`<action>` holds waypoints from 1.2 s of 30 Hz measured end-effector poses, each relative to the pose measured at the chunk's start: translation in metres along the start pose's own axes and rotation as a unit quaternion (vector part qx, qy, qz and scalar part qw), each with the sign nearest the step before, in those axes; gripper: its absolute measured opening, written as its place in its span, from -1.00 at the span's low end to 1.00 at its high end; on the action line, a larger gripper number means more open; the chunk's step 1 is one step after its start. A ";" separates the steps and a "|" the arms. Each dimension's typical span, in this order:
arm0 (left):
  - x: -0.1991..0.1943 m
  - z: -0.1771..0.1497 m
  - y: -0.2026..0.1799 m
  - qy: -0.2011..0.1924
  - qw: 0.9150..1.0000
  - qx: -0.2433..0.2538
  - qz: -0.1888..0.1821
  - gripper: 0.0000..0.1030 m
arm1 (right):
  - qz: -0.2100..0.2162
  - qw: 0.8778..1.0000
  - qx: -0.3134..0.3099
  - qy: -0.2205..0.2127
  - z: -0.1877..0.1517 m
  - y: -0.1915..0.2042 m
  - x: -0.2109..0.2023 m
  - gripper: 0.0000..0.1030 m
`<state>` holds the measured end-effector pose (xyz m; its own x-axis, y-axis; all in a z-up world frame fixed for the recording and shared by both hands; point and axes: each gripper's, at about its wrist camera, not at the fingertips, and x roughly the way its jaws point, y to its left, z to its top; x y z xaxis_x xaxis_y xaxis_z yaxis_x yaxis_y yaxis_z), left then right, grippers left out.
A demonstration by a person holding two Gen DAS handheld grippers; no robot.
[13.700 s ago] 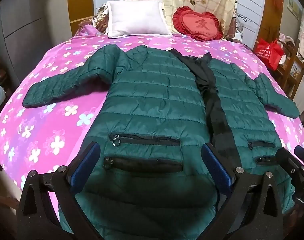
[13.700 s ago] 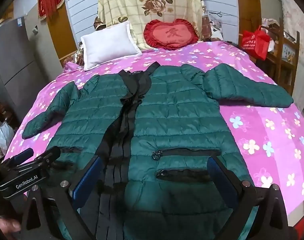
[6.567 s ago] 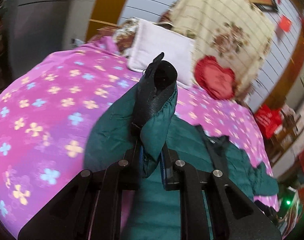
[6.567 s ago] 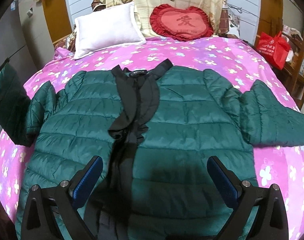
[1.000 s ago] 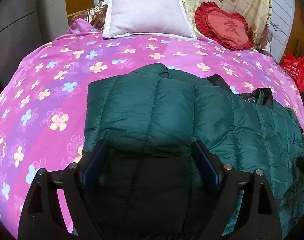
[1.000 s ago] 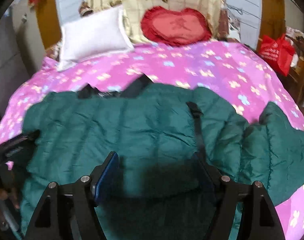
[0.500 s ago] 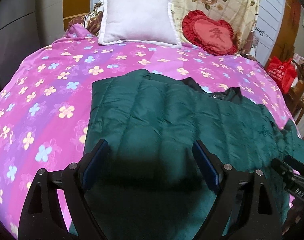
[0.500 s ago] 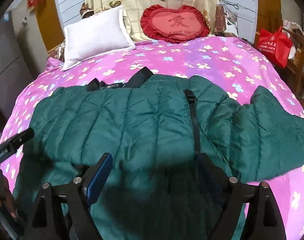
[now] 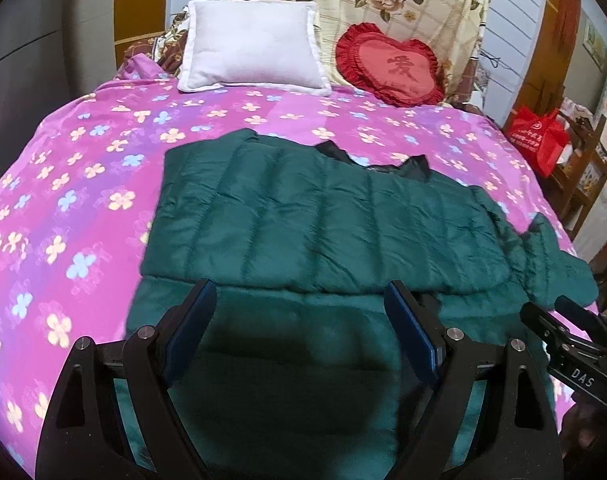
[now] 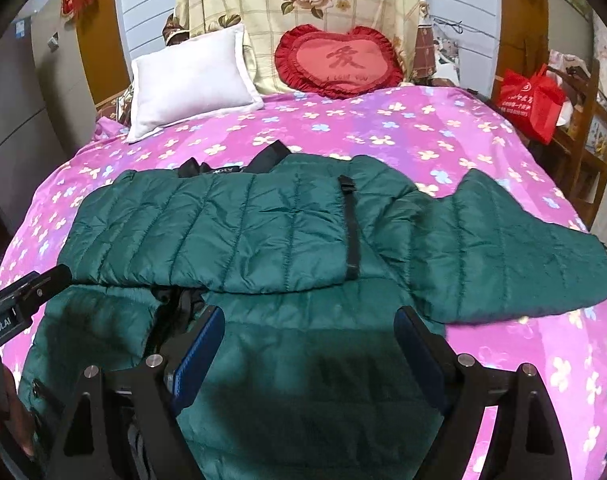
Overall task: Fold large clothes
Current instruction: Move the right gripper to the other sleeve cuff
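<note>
A dark green quilted jacket [image 9: 303, 220] lies on a pink flowered bed [image 9: 83, 168]. Its left sleeve is folded across the chest [image 10: 223, 232], cuff ending near a black strap [image 10: 351, 232]. The right sleeve [image 10: 515, 252] still lies spread out to the right. The black collar [image 10: 263, 162] points to the pillows. My left gripper [image 9: 299, 312] is open and empty above the jacket's lower part. My right gripper [image 10: 309, 336] is open and empty over the hem; its body also shows in the left wrist view [image 9: 571, 352].
A white pillow [image 9: 251, 44] and a red heart cushion [image 9: 391, 66] lean at the bed's head. A red bag [image 10: 531, 98] sits on wooden shelves at the right. A grey cabinet [image 9: 19, 60] stands to the left.
Both grippers have pulled back toward the foot of the bed and risen, so more of the jacket shows. The folded left sleeve lies where it was laid.
</note>
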<state>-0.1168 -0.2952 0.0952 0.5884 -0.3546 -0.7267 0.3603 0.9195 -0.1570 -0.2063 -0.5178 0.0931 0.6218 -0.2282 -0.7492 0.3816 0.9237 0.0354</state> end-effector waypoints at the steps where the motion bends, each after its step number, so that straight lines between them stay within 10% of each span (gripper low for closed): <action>1: 0.000 -0.002 -0.004 0.002 1.000 0.000 -0.005 0.67 | -0.003 1.000 -0.001 -0.002 -0.001 -0.003 -0.003 0.65; 36: 0.024 -0.013 -0.100 0.028 0.995 0.012 -0.097 0.67 | -0.108 0.990 0.089 -0.003 -0.013 -0.196 -0.003 0.65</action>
<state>-0.1480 -0.3935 0.0846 0.4647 -0.5153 -0.7201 0.4808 0.8298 -0.2834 -0.2924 -0.6943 0.0799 0.5163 -0.4175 -0.7477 0.6211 0.7837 -0.0087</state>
